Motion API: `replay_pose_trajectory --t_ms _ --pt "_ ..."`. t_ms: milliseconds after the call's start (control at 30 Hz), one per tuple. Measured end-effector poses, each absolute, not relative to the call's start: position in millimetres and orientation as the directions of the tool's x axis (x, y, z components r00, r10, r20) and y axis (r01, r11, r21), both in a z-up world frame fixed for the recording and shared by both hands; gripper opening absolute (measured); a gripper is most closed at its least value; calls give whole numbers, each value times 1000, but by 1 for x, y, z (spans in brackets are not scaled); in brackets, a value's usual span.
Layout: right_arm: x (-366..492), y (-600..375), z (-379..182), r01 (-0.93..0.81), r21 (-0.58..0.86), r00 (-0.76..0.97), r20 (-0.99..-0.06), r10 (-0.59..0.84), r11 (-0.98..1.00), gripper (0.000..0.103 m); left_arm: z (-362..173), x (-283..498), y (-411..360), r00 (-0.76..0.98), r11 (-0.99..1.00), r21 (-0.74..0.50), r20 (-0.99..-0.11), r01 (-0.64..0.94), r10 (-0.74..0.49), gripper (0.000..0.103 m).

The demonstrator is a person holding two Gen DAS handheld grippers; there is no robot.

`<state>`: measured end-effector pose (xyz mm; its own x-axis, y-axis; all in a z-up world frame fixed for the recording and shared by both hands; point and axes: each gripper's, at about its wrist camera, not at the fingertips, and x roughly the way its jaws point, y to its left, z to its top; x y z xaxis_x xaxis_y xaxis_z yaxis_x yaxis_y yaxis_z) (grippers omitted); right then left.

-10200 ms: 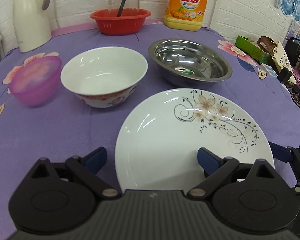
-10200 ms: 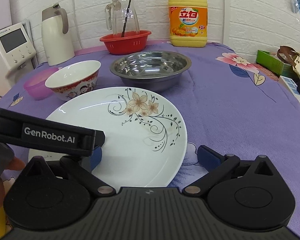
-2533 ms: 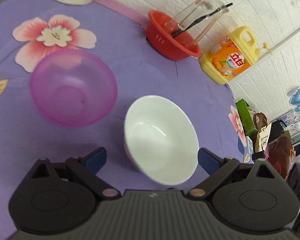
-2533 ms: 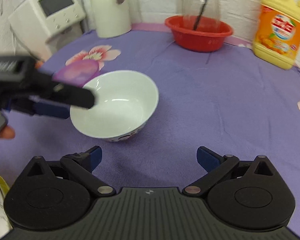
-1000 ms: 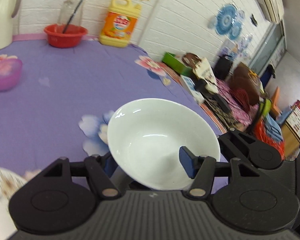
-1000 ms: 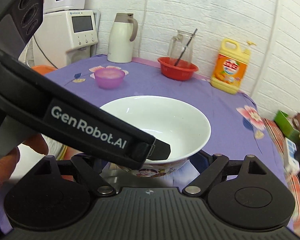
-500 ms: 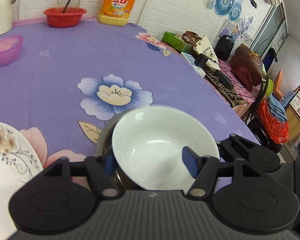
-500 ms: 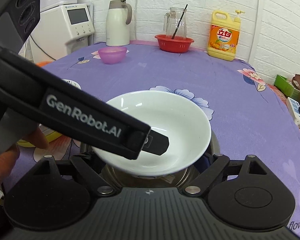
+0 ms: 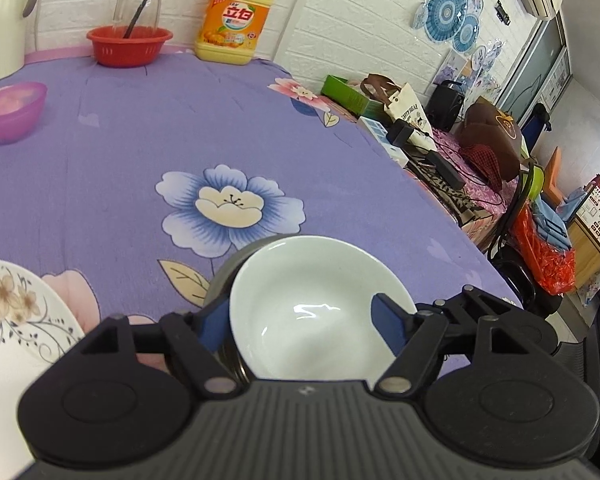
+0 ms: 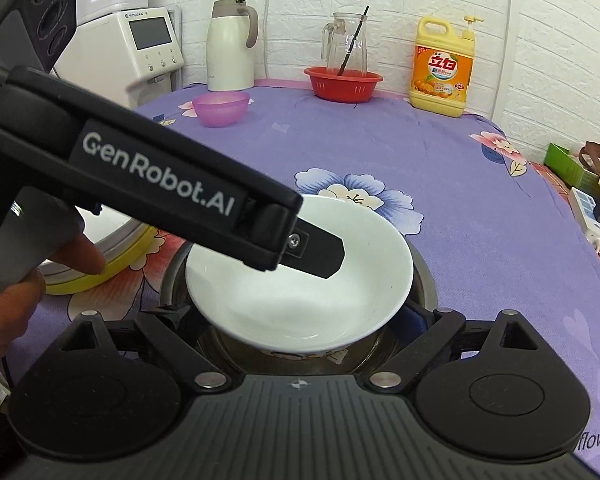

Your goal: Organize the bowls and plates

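Bowl: your white ceramic bowl (image 10: pixel 300 280) sits nested in the steel basin (image 10: pixel 420 280).
Left gripper (image 9: pixel 300 320): your jaws are opening, straddling its rim.
Right gripper (image 10: pixel 300 320): jaws flank the basin; grip unclear.

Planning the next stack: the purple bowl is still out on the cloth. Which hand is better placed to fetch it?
Probably the left gripper: its jaws are opening off the white bowl, and the purple bowl sits toward its side. The right gripper straddles the steel bowl.
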<state>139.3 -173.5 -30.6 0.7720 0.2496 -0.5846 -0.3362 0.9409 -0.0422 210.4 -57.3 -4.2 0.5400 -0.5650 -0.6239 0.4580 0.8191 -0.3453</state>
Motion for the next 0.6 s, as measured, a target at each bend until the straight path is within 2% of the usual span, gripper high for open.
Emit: replay_pose_trajectory --t_ms 200,433,600 --pt "141 -173 -28 -340 -51 761 -602 243 939 103 -4 211 -57 535 819 -355 -626 451 -567 75" --pt "128 -169 -26 -316 -107 805 -556 207 943 103 -5 213 -58 535 820 -353 -628 452 -565 76" --pt "129 -169 -25 -307 -137 800 -573 177 942 103 -4 213 -57 538 820 -355 -625 448 -565 76"
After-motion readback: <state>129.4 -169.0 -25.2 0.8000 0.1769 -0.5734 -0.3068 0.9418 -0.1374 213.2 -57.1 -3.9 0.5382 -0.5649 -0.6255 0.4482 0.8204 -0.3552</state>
